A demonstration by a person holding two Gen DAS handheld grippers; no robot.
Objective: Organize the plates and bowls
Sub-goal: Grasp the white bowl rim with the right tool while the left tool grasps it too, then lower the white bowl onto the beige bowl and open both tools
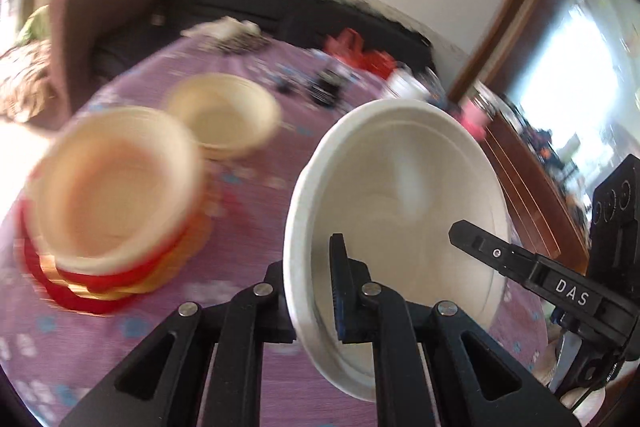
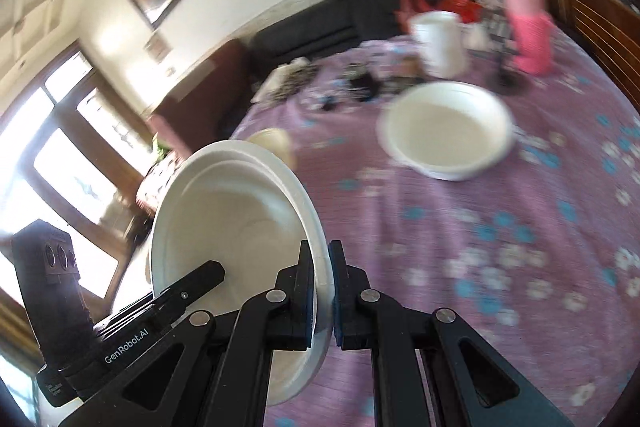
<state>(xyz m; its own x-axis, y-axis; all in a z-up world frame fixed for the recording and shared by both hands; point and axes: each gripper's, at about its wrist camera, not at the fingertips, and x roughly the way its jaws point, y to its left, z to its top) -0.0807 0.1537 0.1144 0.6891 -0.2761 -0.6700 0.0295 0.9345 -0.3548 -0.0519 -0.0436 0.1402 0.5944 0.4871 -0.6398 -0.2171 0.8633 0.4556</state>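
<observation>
Holding one white bowl by its rim with two hand-held grippers, above the table.
The left hand-held gripper [image 1: 310, 277] and the right hand-held gripper [image 2: 320, 285] are both clenched on the tilted white bowl [image 1: 400, 195]. On the purple table [image 1: 260, 195], a stack of bowls [image 1: 116, 195] lies at 9 o'clock, a cream bowl [image 1: 224, 113] at 11 o'clock, and another white bowl [image 2: 446, 131] at 1 o'clock in the right view.

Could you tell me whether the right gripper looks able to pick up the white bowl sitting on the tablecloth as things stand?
Probably not yet. The right gripper is shut on the rim of a white plate. Bare cloth lies before the white bowl, so the way looks free once it lets go.
</observation>
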